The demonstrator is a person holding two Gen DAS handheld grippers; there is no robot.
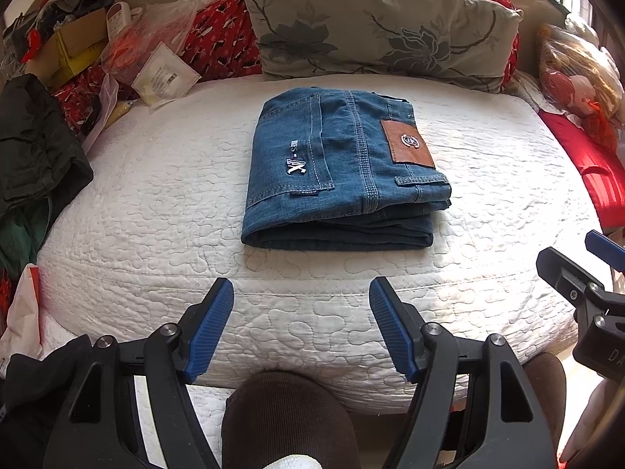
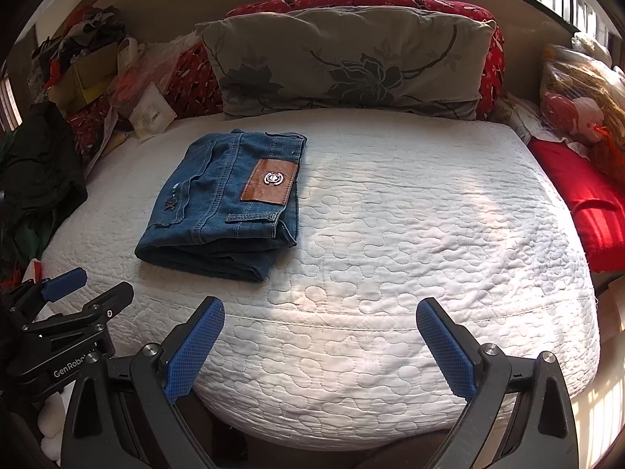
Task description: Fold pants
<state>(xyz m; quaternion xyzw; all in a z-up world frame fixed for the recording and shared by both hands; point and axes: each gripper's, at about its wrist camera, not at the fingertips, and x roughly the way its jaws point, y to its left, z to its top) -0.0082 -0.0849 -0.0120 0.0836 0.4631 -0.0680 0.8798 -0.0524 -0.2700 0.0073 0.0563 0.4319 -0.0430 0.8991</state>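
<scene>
Left wrist view: the left tongs [image 1: 301, 297] hung spread over the near edge of the bed [image 1: 488, 234], their blue pads [image 1: 213, 332] apart with nothing between them. Past them, well apart from the pads, the pants [image 1: 343, 172] lay folded into a compact blue denim stack on the white quilted cover, a brown leather patch [image 1: 406, 142] and a small white emblem facing up. The folded edge faced the camera. A grey floral pillow [image 1: 375, 27] leaned behind the pants against red patterned bedding. A dark green garment [image 1: 35, 144] lay at the left edge of the bed, with a heap of boxes and plastic bags [image 1: 117, 43] behind it. At the right edge of the picture the right tongs [image 1: 578, 262] showed from the side, one blue pad tip in sight. A brown rounded shape, seemingly a trouser knee, sat low between the left fingers.

Right wrist view: the right tongs [image 2: 319, 312] were also spread wide above the bed's [image 2: 429, 234] near edge, empty. The pants [image 2: 230, 203] lay to the left of centre on the cover, clear of both pairs of tongs, the leather patch [image 2: 269, 181] up. The pillow [image 2: 343, 58] stood behind, and a red cloth [image 2: 578, 203] lay along the right side of the bed. At the lower left the left tongs [image 2: 84, 287] appeared side-on, fingers apart, holding nothing. The green garment [image 2: 39, 164] and the clutter of boxes and bags [image 2: 97, 66] filled the left.
</scene>
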